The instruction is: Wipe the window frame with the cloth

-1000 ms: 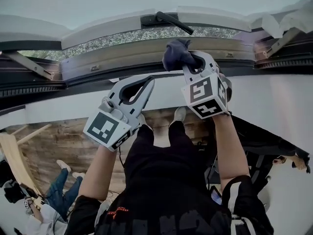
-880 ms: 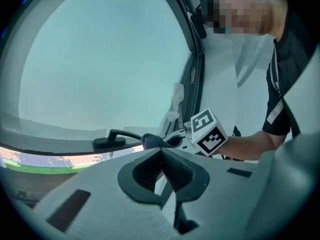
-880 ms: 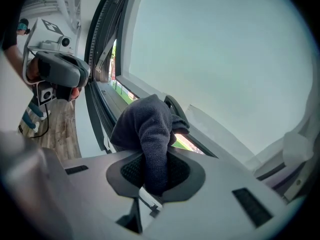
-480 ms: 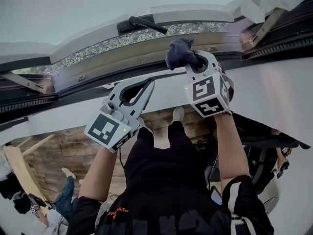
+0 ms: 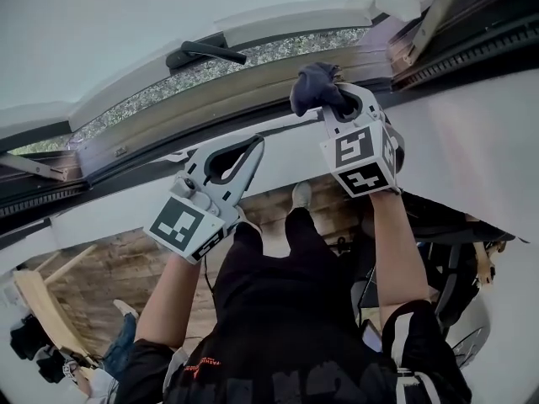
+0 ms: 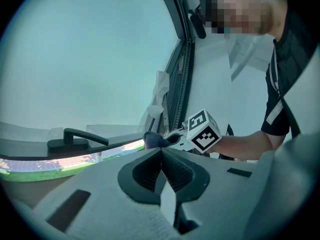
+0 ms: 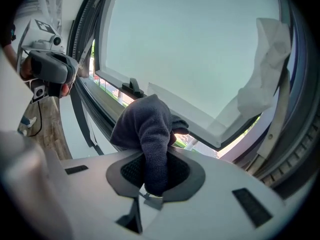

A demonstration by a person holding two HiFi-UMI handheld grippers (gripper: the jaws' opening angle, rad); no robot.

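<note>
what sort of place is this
Probably an indoor room, at an open window: a pale window frame with a black handle, a white wall below it, and a wood plank floor underfoot. Home or workplace, I cannot tell.

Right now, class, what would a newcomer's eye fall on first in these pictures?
The dark cloth stands out first, bunched in the right gripper against the window frame at upper centre. Next come the left gripper lower left, shut and empty, and the black window handle above it.
</note>
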